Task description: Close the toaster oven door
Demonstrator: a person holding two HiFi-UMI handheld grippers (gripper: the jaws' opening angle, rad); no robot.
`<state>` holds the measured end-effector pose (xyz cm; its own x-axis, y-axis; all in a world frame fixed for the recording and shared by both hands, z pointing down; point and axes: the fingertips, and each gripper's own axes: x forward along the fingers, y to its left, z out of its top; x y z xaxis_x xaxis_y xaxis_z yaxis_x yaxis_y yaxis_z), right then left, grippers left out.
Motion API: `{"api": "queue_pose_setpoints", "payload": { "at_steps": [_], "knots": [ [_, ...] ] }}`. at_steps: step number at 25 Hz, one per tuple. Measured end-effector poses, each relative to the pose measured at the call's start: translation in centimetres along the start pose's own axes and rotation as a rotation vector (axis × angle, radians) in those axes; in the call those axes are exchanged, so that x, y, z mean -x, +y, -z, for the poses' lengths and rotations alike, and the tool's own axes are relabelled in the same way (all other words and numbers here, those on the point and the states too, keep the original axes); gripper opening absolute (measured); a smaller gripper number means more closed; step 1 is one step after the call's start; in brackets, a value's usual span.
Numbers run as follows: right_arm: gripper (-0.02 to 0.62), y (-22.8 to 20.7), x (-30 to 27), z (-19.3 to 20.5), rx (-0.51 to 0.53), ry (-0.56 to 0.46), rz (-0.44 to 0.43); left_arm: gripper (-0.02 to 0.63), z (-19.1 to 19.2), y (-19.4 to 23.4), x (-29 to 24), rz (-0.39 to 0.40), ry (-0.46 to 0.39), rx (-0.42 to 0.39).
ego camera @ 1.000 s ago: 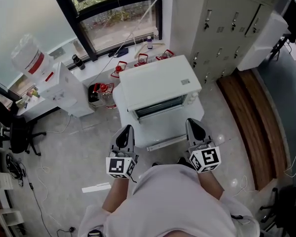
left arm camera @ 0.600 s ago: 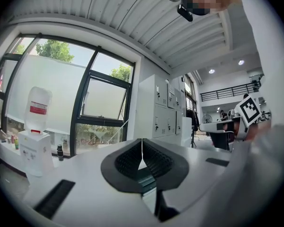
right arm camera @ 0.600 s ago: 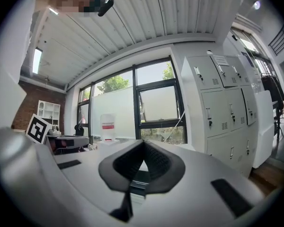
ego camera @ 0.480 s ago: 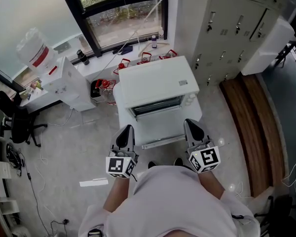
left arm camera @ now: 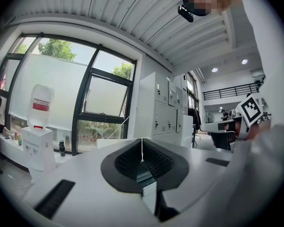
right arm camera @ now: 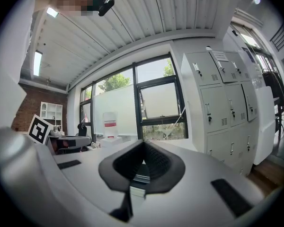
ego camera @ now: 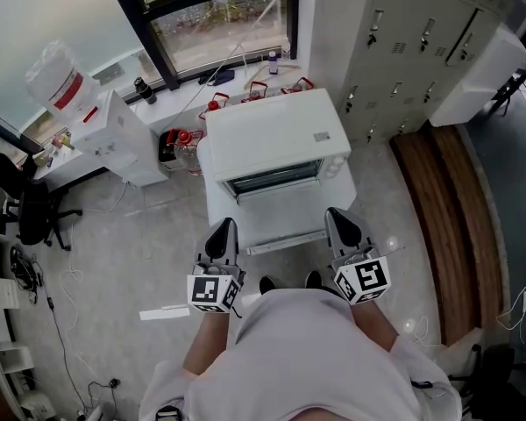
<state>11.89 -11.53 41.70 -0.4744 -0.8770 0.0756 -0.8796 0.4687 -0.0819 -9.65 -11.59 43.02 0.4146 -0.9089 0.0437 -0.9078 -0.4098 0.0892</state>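
The white toaster oven [ego camera: 276, 139] stands on a low white stand in the middle of the head view. Its door [ego camera: 280, 217] hangs open, folded down toward me, with the handle bar [ego camera: 285, 242] along its near edge. My left gripper [ego camera: 221, 233] is shut and empty, just off the door's near left corner. My right gripper [ego camera: 340, 224] is also shut and empty, at the door's near right corner. I cannot tell whether either tip touches the door. In the left gripper view the left gripper [left arm camera: 142, 143] has its jaws pressed together, as has the right gripper [right arm camera: 143, 145] in its own view.
A water dispenser [ego camera: 114, 143] with its bottle [ego camera: 57, 82] stands to the left. Grey lockers [ego camera: 403, 33] rise at the right, with a wooden floor strip [ego camera: 447, 226] beside them. Red-capped jugs [ego camera: 182, 143] sit behind the oven. An office chair [ego camera: 26, 217] is far left.
The head view has shifted slightly: the oven sits a little higher in the frame and the person's shoes now show. Both grippers stay shut and the door stays down.
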Motion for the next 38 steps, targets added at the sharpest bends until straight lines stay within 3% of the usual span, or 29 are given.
{"api": "queue_pose_setpoints", "payload": {
  "at_steps": [15,24,31,38],
  "knots": [
    [0.008,1.5,-0.5,2.1,0.007,0.08,-0.031,0.021,4.5,0.2,0.6,-0.01,0.091,0.056],
    [0.008,2.6,-1.4,2.9,-0.015,0.107,-0.045,0.02,9.6,1.4,-0.1,0.004,0.215,0.121],
    [0.008,3.7,-1.8,3.6,-0.017,0.14,-0.06,0.02,14.5,1.8,-0.1,0.022,0.328,0.072],
    [0.008,4.2,-2.6,4.1,-0.006,0.165,-0.061,0.02,19.1,1.6,-0.2,0.071,0.415,0.103]
  ]
}}
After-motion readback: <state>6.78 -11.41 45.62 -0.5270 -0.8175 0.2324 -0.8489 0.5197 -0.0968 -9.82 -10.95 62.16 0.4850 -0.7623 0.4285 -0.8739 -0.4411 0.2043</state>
